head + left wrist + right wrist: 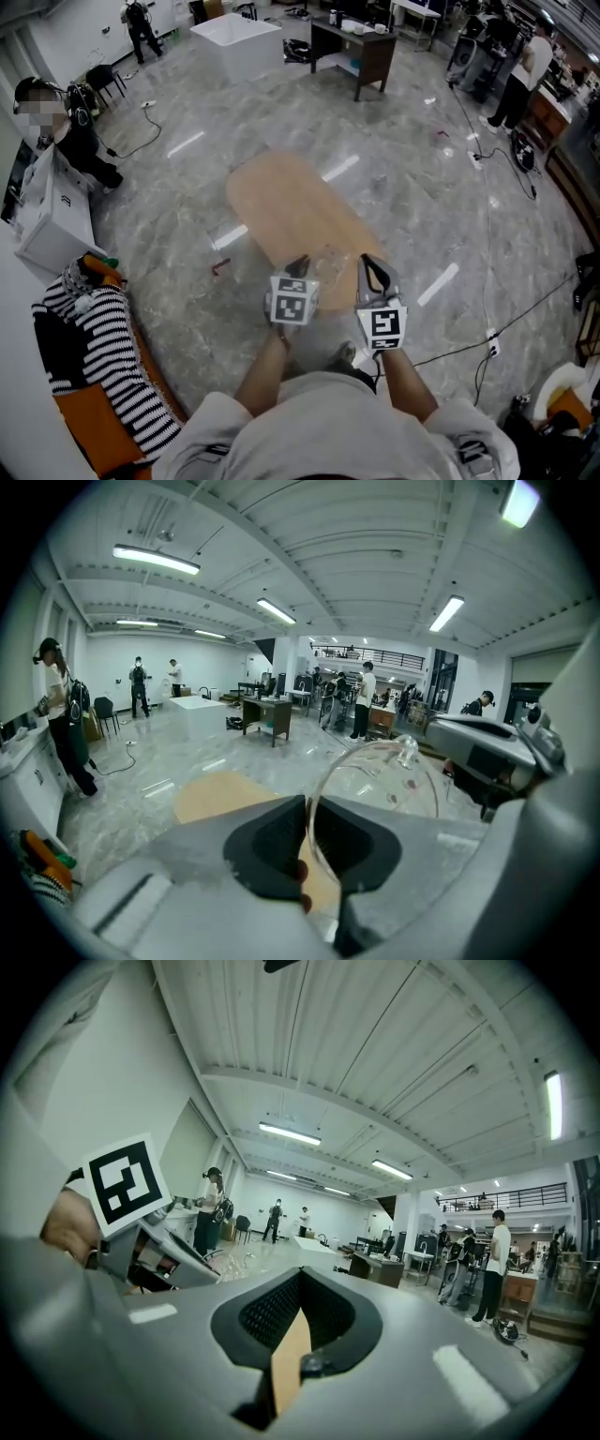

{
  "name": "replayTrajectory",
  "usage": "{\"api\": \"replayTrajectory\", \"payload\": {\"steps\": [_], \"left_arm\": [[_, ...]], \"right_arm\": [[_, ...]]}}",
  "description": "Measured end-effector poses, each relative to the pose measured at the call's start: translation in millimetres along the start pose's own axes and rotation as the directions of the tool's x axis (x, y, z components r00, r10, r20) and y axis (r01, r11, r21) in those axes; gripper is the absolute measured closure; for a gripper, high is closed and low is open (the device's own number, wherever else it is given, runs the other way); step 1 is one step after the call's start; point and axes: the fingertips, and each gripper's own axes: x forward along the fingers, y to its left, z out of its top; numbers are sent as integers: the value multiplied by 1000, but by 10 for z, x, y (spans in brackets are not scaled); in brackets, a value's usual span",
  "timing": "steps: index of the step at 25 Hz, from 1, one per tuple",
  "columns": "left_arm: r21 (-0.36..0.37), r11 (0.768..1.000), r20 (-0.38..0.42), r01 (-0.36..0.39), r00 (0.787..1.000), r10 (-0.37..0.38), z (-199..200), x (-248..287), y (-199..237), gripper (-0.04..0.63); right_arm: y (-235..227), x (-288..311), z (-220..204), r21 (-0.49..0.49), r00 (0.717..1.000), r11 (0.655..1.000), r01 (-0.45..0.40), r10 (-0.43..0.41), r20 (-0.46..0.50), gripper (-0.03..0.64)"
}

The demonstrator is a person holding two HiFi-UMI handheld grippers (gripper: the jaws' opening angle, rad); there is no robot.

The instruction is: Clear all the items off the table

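Observation:
An oval wooden table [291, 202] stands on the marble floor, its top bare. In the head view both grippers are held over its near end. My left gripper [298, 266] is shut on the rim of a clear glass lid [330, 267]. In the left gripper view the dark pads [272, 841] pinch the thin edge of the clear glass lid [375, 780], and its small knob points away from me. My right gripper [373, 267] hovers just right of the lid. In its own view the right gripper [300, 1283] is shut and empty, with the table [291, 1354] showing below.
A striped cloth on an orange seat [84, 347] and a white box [52, 220] lie to the left. A dark desk [352, 52] and a white tub [234, 42] stand at the back. Cables [487, 337] run across the floor at right. People stand around the room.

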Motion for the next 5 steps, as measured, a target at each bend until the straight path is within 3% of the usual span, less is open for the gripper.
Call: {"api": "replayTrajectory", "payload": {"steps": [5], "left_arm": [[20, 999, 7, 27, 1000, -27, 156, 105, -121, 552]], "right_arm": [[-179, 62, 50, 10, 1000, 1000, 20, -20, 9, 611]]}}
